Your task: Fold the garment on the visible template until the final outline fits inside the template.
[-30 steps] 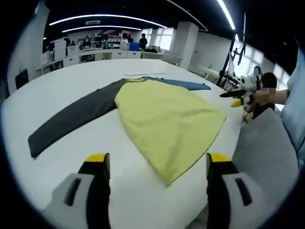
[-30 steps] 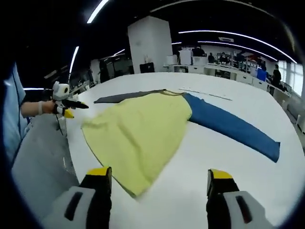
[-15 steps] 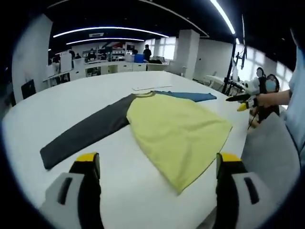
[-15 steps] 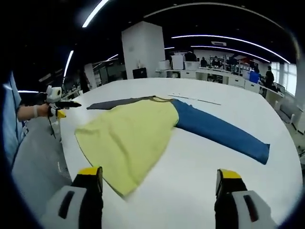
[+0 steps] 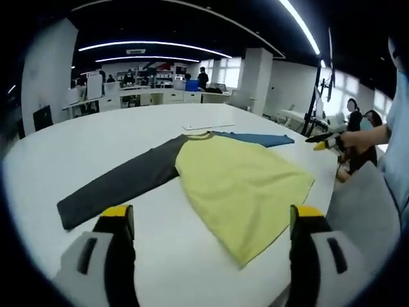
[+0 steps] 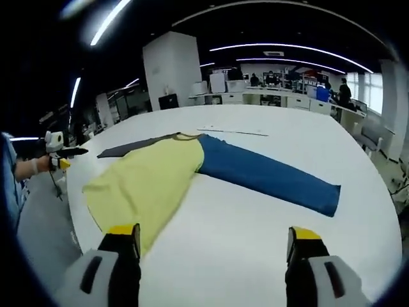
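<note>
A wide white tabletop (image 5: 77,147) carries a long-sleeved garment (image 5: 243,185) spread flat, the yellow body toward the near edge and the sleeves stretched out to either side, apparently laid open ready for folding. The dark grey sleeve (image 5: 121,185) runs out on one side, the blue sleeve (image 6: 268,176) on the other. Beyond the collar lies a thin pale strip (image 6: 233,132), perhaps a template marking. The left gripper (image 5: 211,224) and right gripper (image 6: 214,240) hover above the near edge, jaws wide and empty, touching nothing; no fold looks begun.
</note>
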Motion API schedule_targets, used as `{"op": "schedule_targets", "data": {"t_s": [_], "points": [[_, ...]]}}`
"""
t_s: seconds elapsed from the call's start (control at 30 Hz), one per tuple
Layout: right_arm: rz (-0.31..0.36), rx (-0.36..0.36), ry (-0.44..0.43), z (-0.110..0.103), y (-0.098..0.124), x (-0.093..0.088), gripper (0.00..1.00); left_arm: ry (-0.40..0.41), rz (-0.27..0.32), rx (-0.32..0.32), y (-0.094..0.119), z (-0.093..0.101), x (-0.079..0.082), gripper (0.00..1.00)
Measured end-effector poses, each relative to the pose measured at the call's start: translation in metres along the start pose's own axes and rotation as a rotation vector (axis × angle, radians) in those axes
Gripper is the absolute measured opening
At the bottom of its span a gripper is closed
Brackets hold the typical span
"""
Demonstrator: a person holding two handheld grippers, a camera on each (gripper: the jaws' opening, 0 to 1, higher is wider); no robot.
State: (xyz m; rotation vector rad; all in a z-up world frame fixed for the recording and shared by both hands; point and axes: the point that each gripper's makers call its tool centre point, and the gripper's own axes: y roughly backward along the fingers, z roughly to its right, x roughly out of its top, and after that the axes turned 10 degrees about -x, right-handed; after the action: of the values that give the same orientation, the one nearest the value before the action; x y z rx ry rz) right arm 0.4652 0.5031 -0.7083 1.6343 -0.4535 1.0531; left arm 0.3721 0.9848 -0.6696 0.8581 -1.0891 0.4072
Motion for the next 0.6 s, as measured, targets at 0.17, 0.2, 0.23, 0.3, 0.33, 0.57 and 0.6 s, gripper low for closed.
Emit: {"op": "schedule_targets", "data": {"t_s": [0.17,0.2,0.23,0.3,0.33,0.57,0.6], "points": [[0.016,-0.1,-0.073,0.046,-0.014,0.013,0.88,-0.002,-0.002,0.012,0.003,-0.002,0.002,0.99],[0.016,-0.12,-0.094,0.054,-0.017,0.014,0.86,-0.002,0.0,0.014,0.003,-0.002,0.002,0.99],[0.023,-0.155,-0.126,0.068,-0.02,0.017,0.84,-0.001,0.001,0.017,0.004,-0.002,0.002,0.98],[0.016,-0.207,-0.143,0.089,-0.025,0.017,0.77,0.019,0.001,0.022,0.004,-0.002,-0.001,0.98],[0.006,-0.228,-0.156,0.097,-0.027,0.016,0.75,0.035,0.006,0.021,0.005,-0.002,-0.002,0.98],[-0.027,-0.335,-0.301,0.137,-0.041,0.01,0.56,0.065,0.005,0.031,0.012,0.0,-0.008,0.97],[-0.04,-0.353,-0.294,0.141,-0.042,0.007,0.55,0.068,0.006,0.035,0.014,-0.001,-0.009,0.96]]}}
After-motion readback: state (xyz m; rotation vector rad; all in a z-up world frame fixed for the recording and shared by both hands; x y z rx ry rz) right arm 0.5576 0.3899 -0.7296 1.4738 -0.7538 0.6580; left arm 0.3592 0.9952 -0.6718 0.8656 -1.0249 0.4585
